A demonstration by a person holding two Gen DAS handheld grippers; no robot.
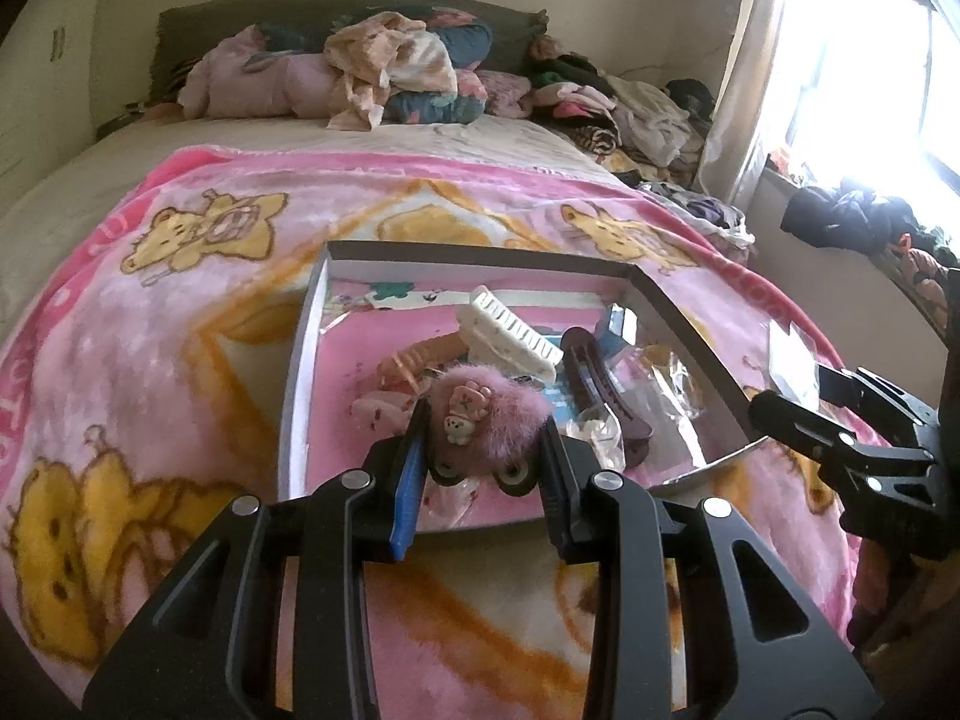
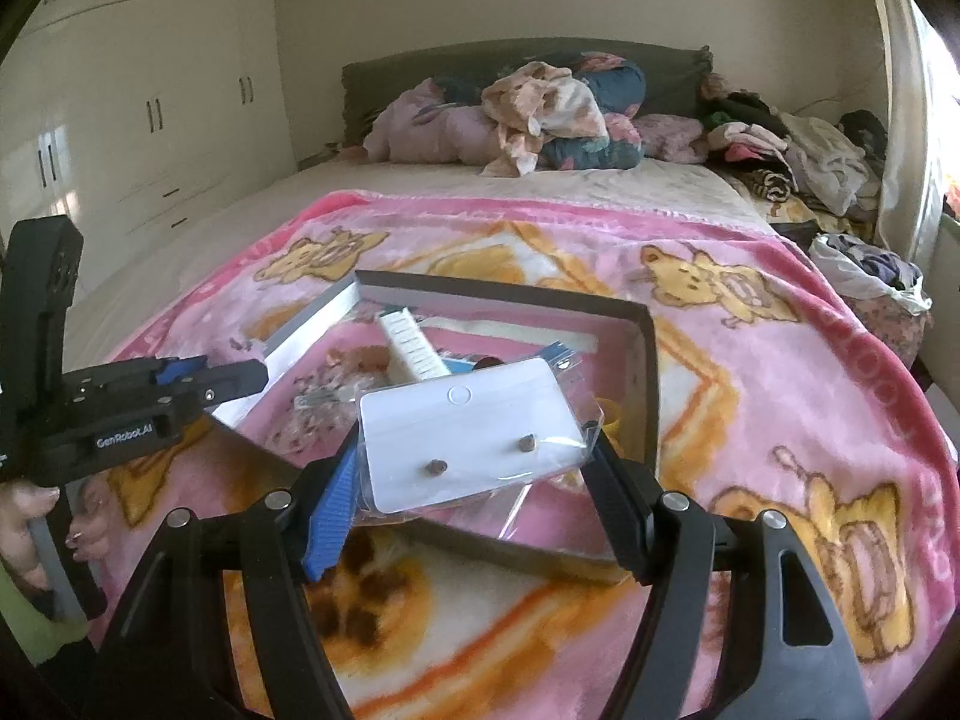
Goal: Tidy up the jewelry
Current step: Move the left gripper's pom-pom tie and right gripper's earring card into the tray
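Observation:
A shallow grey-walled box (image 1: 480,257) lies on a pink bear blanket (image 1: 180,324); it also shows in the right wrist view (image 2: 648,360). My left gripper (image 1: 483,450) is shut on a fluffy pink hair clip (image 1: 486,414) above the box's near edge. My right gripper (image 2: 474,480) is shut on a clear packet holding a white earring card (image 2: 474,438) with two studs, above the box. In the box lie a white claw clip (image 1: 510,330), a dark maroon clip (image 1: 600,378), a peach clip (image 1: 420,357) and small plastic packets (image 1: 666,372).
The bed's far end holds piled pillows and clothes (image 1: 390,66). More clothes (image 1: 636,114) lie at the right by the curtain and window. White wardrobes (image 2: 120,120) stand at the left. My right gripper shows at the right in the left wrist view (image 1: 840,420).

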